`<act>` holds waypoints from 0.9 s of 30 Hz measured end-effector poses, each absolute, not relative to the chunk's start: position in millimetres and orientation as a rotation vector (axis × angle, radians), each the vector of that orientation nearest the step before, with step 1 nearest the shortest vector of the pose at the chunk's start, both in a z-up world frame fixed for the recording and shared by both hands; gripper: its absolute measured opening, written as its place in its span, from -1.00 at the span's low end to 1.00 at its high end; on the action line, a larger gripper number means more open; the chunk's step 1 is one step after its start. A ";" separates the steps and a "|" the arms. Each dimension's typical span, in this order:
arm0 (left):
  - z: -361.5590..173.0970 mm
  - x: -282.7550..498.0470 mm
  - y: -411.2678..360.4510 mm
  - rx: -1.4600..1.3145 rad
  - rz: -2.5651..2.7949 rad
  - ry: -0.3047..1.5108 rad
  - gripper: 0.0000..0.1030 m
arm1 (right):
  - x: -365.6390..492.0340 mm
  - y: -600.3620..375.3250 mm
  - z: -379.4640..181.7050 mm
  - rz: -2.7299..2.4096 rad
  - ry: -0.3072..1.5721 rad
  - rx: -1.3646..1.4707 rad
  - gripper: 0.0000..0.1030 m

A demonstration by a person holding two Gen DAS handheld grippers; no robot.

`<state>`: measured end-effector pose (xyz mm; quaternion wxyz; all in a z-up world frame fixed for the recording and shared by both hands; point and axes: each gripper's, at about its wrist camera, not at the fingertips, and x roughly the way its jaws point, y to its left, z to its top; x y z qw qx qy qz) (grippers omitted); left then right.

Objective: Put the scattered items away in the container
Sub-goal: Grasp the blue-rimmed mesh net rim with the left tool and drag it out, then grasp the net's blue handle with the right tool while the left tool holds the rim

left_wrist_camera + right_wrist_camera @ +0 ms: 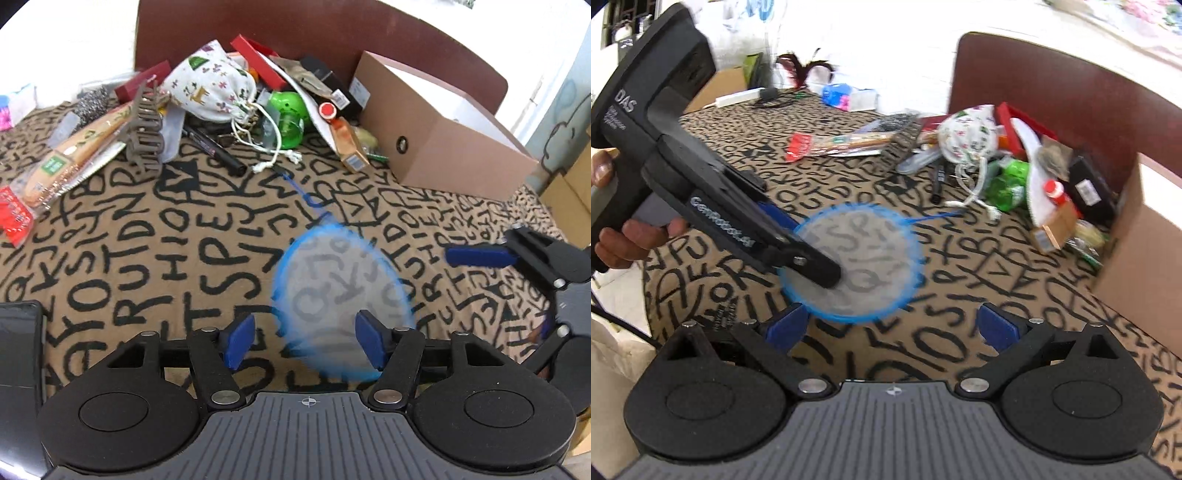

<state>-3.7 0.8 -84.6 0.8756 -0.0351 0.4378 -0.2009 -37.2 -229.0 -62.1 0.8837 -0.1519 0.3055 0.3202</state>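
A small blue-rimmed net with a thin blue handle [341, 284] lies on the lettered tablecloth; it also shows in the right wrist view [857, 258]. My left gripper [303, 341] is open, its right finger over the net's near rim, its left finger beside it. In the right wrist view the left gripper's finger [812, 266] rests on the net. My right gripper [892, 326] is open and empty, just short of the net; its blue fingertip [476, 255] shows at the right of the left wrist view. The brown cardboard box [436, 129] stands at the back right.
A pile lies by the box: a printed drawstring pouch [210, 86], a green toy [290, 110], a black marker [218, 149], a brown hair claw [146, 133], red boxes [258, 61], snack packets [55, 173]. A brown chair back [332, 33] stands behind.
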 end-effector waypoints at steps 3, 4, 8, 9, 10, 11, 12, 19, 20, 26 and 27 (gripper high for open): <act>-88.0 -1.4 4.3 -0.066 -0.389 0.927 0.44 | -35.2 -237.0 -60.0 0.629 0.637 -0.330 0.92; -88.9 -0.7 6.6 -0.072 -0.383 0.936 0.44 | -32.9 -238.6 -59.6 0.605 0.638 -0.334 0.92; -86.9 -2.1 14.0 -0.079 -0.393 0.930 0.44 | -21.5 -245.6 -54.3 0.534 0.623 -0.267 0.90; -85.9 -3.4 13.8 -0.075 -0.406 0.924 0.44 | -17.6 -245.9 -52.5 0.522 0.618 -0.244 0.88; -85.3 -4.3 12.5 -0.071 -0.419 0.918 0.44 | -13.4 -245.8 -50.8 0.512 0.612 -0.220 0.85; -85.5 -4.3 10.4 -0.065 -0.429 0.916 0.44 | -8.9 -244.9 -49.6 0.508 0.608 -0.199 0.82; -86.8 -3.4 7.6 -0.061 -0.434 0.918 0.45 | -3.7 -242.9 -48.7 0.511 0.609 -0.181 0.79; -98.7 4.5 -2.2 -0.067 -0.445 0.942 0.34 | 29.3 -217.7 -52.1 0.559 0.673 -0.078 0.39; -99.1 5.1 -1.6 -0.068 -0.443 0.940 0.27 | 32.7 -213.9 -53.8 0.567 0.686 -0.064 0.35; -100.9 7.7 3.0 -0.064 -0.434 0.936 -0.26 | 50.9 -198.2 -66.0 0.611 0.786 0.015 0.01; -101.0 7.7 2.7 -0.063 -0.433 0.937 -0.22 | 52.5 -197.2 -67.0 0.620 0.795 0.027 0.00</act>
